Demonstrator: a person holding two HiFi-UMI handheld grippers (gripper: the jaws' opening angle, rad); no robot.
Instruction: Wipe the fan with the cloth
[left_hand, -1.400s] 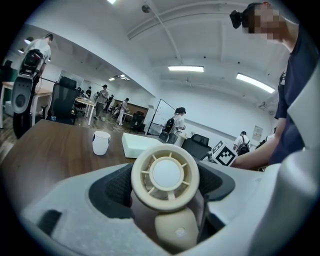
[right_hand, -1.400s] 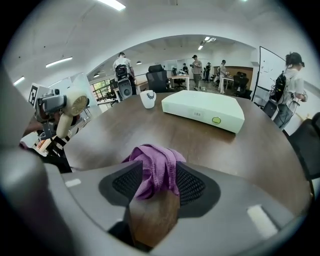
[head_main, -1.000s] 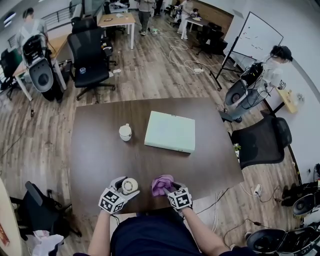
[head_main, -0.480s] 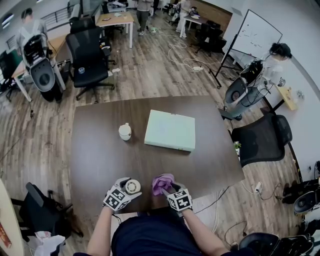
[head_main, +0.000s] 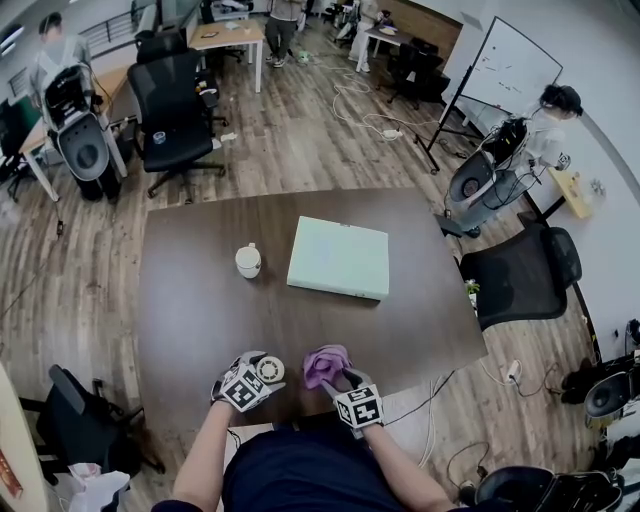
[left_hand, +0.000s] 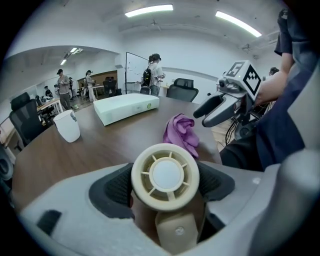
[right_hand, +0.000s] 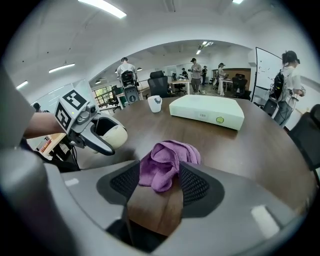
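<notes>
Nothing here carries readable writing. Each gripper's cube shows black-and-white square markers, the box (head_main: 340, 260) has a small round green mark on its side, and the cup (head_main: 248, 261) has a dark mark, both too small to read.

The desk (head_main: 200, 300) is dark brown wood grain. It stands on a plank floor (head_main: 300, 150) in an open office with a whiteboard (head_main: 510, 70), other desks and several people in the distance. Three black chairs (head_main: 520, 280) stand around it: one at its right edge, one beyond its far side and one at the near left.

On the desk are one pale green box and one white cup, side by side near the middle, and one purple cloth (right_hand: 167, 162) at the near edge.

The left gripper (head_main: 258, 372) has its fingers (left_hand: 117, 187) clenched on the one cream fan (left_hand: 165, 176), round grille toward the camera, just left of the cloth.

The right gripper (right_hand: 159, 182) has just been opening. Its fingers (right_hand: 192, 185) stand wide, with the cloth lying on the desk between them and its folds against both pads.
</notes>
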